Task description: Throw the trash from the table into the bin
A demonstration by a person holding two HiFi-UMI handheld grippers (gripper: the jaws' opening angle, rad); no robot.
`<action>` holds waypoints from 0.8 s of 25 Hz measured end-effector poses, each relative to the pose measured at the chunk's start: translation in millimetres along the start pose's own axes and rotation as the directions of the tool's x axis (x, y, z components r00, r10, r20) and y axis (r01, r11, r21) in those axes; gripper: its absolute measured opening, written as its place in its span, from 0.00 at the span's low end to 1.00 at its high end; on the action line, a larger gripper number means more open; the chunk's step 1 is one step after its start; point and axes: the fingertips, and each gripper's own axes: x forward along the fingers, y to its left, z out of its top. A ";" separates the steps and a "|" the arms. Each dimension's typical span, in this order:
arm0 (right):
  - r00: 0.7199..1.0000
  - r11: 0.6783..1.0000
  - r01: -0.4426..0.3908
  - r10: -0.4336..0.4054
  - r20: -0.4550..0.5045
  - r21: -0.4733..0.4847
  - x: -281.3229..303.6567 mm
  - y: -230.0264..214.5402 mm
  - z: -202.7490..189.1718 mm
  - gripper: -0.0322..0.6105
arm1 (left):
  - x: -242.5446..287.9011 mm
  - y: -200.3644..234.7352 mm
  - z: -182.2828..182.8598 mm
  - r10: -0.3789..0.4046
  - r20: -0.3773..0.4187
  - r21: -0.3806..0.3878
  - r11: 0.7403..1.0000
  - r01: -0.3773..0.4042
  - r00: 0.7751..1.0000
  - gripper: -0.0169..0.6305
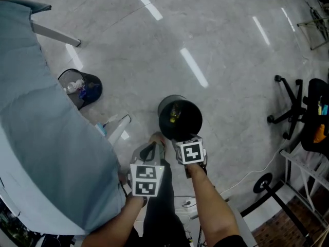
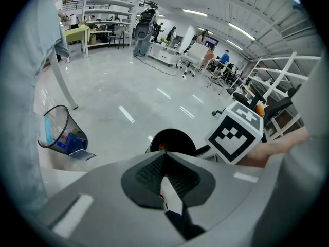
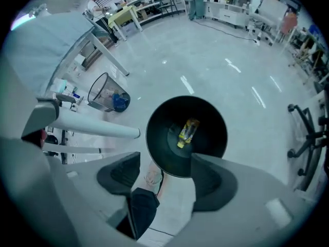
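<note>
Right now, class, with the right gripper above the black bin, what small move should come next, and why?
Probably lift the right gripper away from the black bin and turn toward the table: its jaws stand apart and empty, and a yellow item already lies in the bin. The left gripper is shut, empty.

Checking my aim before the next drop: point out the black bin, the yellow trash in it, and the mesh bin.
black bin (image 3: pixel 208 125): right gripper view, inner wall.
yellow trash (image 3: pixel 188 131): right gripper view, its middle.
mesh bin (image 3: pixel 97 93): right gripper view, side wall.
</note>
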 end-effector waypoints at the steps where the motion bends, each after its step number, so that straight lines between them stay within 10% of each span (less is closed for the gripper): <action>1: 1.000 1.000 -0.002 0.002 0.021 0.005 -8.4 2.1 0.8 0.53 | -4.4 -1.6 3.0 0.003 0.004 -0.003 1.000 -0.003 1.000 0.04; 20: 0.965 0.999 0.021 -0.033 0.261 0.050 -166.2 32.1 13.8 0.36 | -93.9 -31.7 57.3 0.039 0.072 0.025 0.999 -0.041 0.997 0.04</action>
